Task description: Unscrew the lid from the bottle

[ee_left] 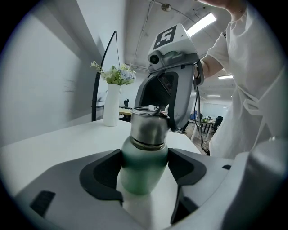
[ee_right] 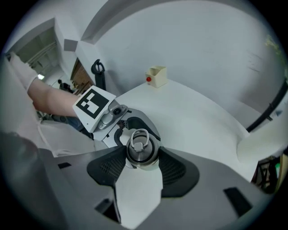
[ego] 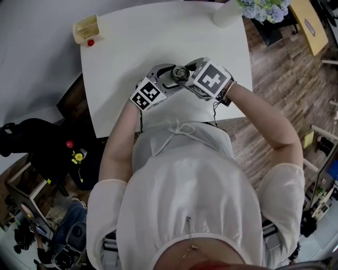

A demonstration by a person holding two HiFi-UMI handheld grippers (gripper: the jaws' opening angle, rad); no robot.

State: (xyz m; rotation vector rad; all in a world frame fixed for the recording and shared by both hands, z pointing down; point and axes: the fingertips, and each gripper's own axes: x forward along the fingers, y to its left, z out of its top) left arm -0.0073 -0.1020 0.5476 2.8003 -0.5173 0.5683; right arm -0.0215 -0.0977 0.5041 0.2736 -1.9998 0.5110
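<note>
Left claw clamps the green bottle; right claw clamps its steel lid.

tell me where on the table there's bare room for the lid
Free: the table's middle between beige box and vase, and its right side. Crowded: the near edge, where the left gripper clamps the bottle, the right gripper its lid.

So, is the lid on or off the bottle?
On: the steel lid sits squarely atop the green bottle, no thread showing.
</note>
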